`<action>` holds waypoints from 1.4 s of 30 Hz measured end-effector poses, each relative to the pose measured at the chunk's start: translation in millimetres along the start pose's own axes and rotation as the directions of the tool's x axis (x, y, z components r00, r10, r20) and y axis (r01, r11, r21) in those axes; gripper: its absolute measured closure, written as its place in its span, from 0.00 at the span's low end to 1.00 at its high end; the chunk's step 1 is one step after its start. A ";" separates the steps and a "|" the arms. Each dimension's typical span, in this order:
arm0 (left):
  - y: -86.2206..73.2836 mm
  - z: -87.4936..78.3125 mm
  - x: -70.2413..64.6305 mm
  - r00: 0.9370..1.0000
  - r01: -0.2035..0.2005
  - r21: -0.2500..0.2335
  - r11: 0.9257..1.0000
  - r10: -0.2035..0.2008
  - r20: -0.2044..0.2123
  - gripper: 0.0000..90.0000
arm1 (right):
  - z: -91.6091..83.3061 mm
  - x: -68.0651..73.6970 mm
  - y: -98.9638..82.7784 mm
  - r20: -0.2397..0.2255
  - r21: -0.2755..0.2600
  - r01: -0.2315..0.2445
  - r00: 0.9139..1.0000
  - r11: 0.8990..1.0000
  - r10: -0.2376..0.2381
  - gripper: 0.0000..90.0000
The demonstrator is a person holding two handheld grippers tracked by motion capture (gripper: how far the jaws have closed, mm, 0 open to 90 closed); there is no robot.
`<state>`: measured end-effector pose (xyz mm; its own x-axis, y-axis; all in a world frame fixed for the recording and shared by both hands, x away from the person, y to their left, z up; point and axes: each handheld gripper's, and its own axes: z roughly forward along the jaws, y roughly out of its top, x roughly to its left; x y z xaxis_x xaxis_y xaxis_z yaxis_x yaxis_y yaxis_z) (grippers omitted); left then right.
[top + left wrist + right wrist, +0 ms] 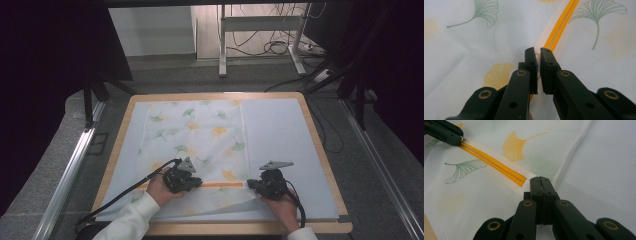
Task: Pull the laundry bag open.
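Item: white mesh laundry bag printed with green and yellow ginkgo leaves (195,145), flat on a pale blue sheet (280,135) on the wooden counter (120,150).

Feature: orange zipper (222,184) along the near edge, long axis running straight from one gripper to the other.

Left gripper (538,56): jaws narrow, nipping the small white zipper pull (537,55).

Right gripper (540,179): jaws pressed together on the bag's fabric at the zipper's end.

Judgement: the left gripper likely slides along the zipper while the right anchors the end.
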<state>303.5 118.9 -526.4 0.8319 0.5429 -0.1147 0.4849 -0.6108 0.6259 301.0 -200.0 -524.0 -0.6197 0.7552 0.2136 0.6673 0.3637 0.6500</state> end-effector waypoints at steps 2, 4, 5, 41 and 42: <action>-1.8 -1.5 1.7 1.000 0.004 0.001 1.000 -0.004 -0.003 0.95 | 0.0 0.0 0.0 0.000 0.000 0.000 1.000 1.000 0.000 1.00; -3.9 -3.5 3.5 1.000 0.009 0.003 1.000 -0.009 -0.008 0.95 | -0.1 -0.2 0.0 -0.001 0.001 0.000 1.000 1.000 0.000 1.00; -5.1 -4.4 4.6 1.000 0.014 0.003 1.000 -0.014 -0.008 0.95 | -0.1 -0.2 0.0 -0.001 0.001 0.000 1.000 1.000 0.000 1.00; -32.6 -28.9 18.4 0.997 0.062 0.014 0.998 -0.061 -0.047 0.95 | -0.2 0.3 -0.2 0.002 0.000 0.000 1.000 1.000 0.000 1.00; -33.7 -29.8 19.1 0.997 0.063 0.014 0.998 -0.062 -0.050 0.95 | -0.2 0.2 -0.2 0.002 -0.001 0.001 1.000 1.000 -0.001 1.00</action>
<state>295.0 167.0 -526.7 0.7858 0.6077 -0.1148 0.5400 -0.5837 0.6064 300.6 -200.0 -524.0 -0.6193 0.7562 0.2114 0.6666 0.3640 0.6505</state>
